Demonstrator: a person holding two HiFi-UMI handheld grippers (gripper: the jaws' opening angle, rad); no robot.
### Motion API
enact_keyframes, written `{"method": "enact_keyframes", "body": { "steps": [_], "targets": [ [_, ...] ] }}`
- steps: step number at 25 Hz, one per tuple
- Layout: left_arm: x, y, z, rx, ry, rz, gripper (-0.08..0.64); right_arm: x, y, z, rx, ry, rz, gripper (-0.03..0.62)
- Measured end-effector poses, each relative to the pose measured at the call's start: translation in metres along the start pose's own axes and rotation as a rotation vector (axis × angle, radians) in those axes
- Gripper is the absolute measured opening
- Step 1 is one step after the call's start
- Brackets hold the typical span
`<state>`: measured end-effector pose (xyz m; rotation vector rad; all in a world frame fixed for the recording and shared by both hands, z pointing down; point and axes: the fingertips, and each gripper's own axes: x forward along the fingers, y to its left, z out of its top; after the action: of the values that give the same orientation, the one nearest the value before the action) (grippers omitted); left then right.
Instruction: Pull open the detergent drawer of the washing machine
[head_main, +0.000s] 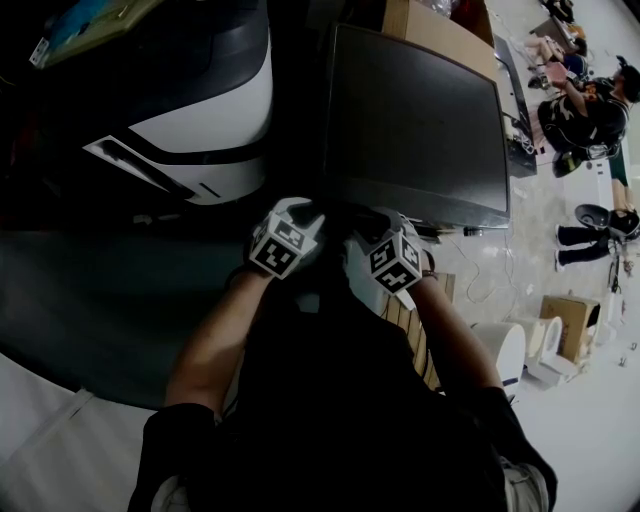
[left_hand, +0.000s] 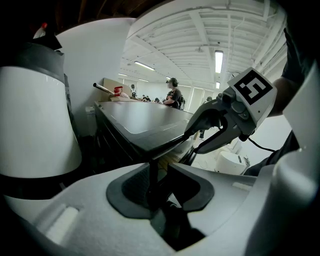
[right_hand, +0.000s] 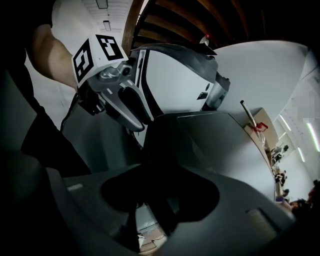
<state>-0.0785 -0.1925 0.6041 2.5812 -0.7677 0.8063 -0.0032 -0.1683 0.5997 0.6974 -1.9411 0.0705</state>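
The dark grey washing machine (head_main: 420, 120) stands ahead of me, its flat top also showing in the left gripper view (left_hand: 145, 120). Both grippers meet at its near left corner. My left gripper (left_hand: 160, 182) has a thin dark upright edge (left_hand: 150, 175) between its jaws, lying against the left pad with a gap on the right. My right gripper (right_hand: 160, 200) has a dark part of the machine front between its pads; the view is too dark to show a grip. In the head view the marker cubes hide both sets of jaws and the drawer.
A white and black rounded appliance (head_main: 210, 120) stands close on the left. Cardboard boxes and white containers (head_main: 570, 320) sit on the floor at the right. People (head_main: 590, 100) are at the far right back.
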Motion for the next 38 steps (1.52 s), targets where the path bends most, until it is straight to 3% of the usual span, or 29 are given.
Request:
{"method": "enact_keyframes", "body": {
  "steps": [12, 20, 24, 28, 30, 33, 38],
  "targets": [
    [-0.011, -0.011, -0.006, -0.014, 0.006, -0.016, 0.106, -0.008, 0.015, -0.003, 0.029, -0.011, 0.009, 0.178],
    [-0.021, -0.025, -0.014, -0.005, 0.013, -0.045, 0.126, -0.015, 0.018, -0.01, 0.105, 0.007, 0.023, 0.178],
    [-0.03, -0.02, -0.01, 0.007, 0.017, -0.034, 0.126, -0.004, 0.021, -0.016, 0.064, 0.08, 0.019, 0.175],
    [-0.041, -0.031, -0.006, 0.046, 0.012, -0.036, 0.126, -0.007, 0.029, -0.02, 0.005, 0.108, -0.04, 0.146],
    [-0.044, -0.038, -0.001, 0.067, 0.001, -0.039, 0.126, -0.01, 0.033, -0.022, -0.011, 0.097, -0.059, 0.12],
    [-0.045, -0.051, 0.008, 0.086, -0.025, -0.046, 0.126, -0.018, 0.039, -0.024, 0.049, 0.063, -0.027, 0.091],
    [-0.043, -0.072, -0.003, 0.065, 0.021, -0.024, 0.124, -0.028, 0.052, -0.03, 0.08, 0.018, 0.011, 0.088]
  ]
}}
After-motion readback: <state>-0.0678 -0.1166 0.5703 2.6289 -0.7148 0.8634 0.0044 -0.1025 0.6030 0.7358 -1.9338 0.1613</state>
